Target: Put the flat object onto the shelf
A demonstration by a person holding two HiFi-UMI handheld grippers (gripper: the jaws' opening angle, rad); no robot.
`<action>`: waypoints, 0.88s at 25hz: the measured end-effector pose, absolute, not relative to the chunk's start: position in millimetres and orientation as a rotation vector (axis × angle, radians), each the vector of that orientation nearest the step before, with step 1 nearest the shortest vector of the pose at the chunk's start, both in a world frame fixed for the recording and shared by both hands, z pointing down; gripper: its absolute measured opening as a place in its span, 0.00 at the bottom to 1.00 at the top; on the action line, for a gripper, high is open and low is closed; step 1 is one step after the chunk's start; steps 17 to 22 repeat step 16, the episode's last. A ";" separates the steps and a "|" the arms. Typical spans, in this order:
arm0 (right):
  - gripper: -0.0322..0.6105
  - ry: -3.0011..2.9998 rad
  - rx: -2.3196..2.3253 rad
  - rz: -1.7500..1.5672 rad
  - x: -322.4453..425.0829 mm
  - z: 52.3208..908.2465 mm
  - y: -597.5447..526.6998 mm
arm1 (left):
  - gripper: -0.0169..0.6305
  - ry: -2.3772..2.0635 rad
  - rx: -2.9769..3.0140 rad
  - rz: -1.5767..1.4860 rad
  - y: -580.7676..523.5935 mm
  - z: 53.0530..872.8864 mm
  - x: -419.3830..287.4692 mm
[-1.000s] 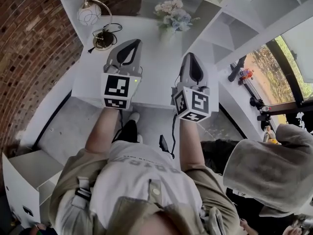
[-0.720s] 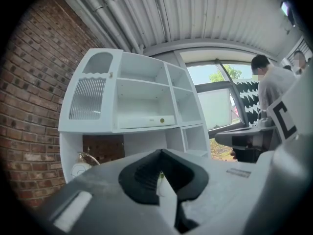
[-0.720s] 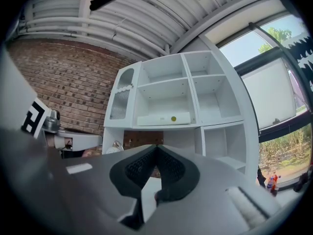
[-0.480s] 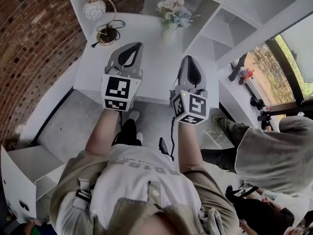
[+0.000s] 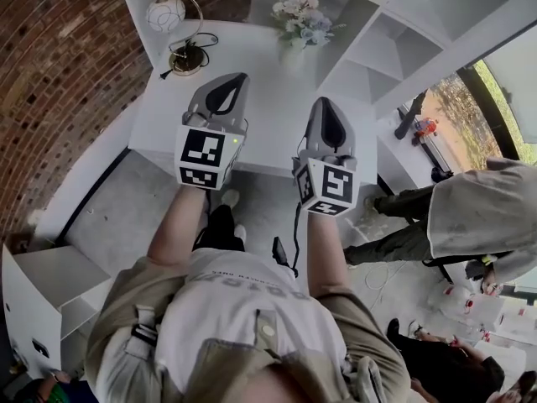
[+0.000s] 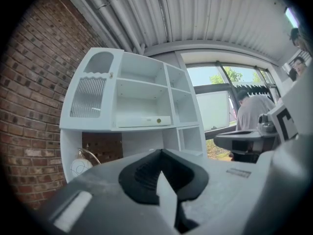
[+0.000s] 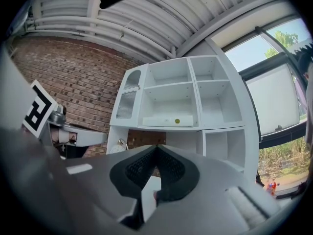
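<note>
Both grippers hover side by side over the white desk [image 5: 277, 74], pointing at the white shelf unit [image 6: 146, 89]. My left gripper [image 5: 236, 79] is shut with nothing between its jaws, its closed tips [image 6: 159, 152] aimed below the shelves. My right gripper [image 5: 323, 101] is likewise shut and holds nothing, as its own view [image 7: 156, 147] confirms. A flat white box with a round yellow mark [image 6: 143, 121] lies on the middle shelf of the unit [image 7: 186, 92], well beyond both grippers; the same flat box [image 7: 167, 121] shows in the right gripper view.
A globe lamp [image 5: 168, 11] with a cable stands at the desk's back left, a vase of flowers [image 5: 300, 19] at the back middle. A brick wall [image 5: 59, 82] runs along the left. A person in grey [image 5: 482, 217] stands at the right, by the window.
Both grippers stay shut and nearly in place. The person at the right has straightened up and stepped away to the right.
</note>
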State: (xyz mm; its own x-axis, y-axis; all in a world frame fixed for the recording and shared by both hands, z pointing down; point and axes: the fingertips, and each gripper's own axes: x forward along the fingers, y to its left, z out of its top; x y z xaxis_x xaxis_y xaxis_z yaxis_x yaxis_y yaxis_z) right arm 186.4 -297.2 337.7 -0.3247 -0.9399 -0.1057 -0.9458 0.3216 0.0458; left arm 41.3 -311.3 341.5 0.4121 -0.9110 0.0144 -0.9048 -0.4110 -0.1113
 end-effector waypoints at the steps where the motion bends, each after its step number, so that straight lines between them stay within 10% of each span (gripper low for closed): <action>1: 0.05 2.507 -1.789 0.152 186.5 338.1 -297.1 | 0.04 1.654 -2.568 -0.112 -311.5 341.5 41.5; 22: 0.05 2.499 -1.791 0.132 189.6 347.6 -293.1 | 0.04 1.656 -2.601 -0.123 -308.4 352.7 43.0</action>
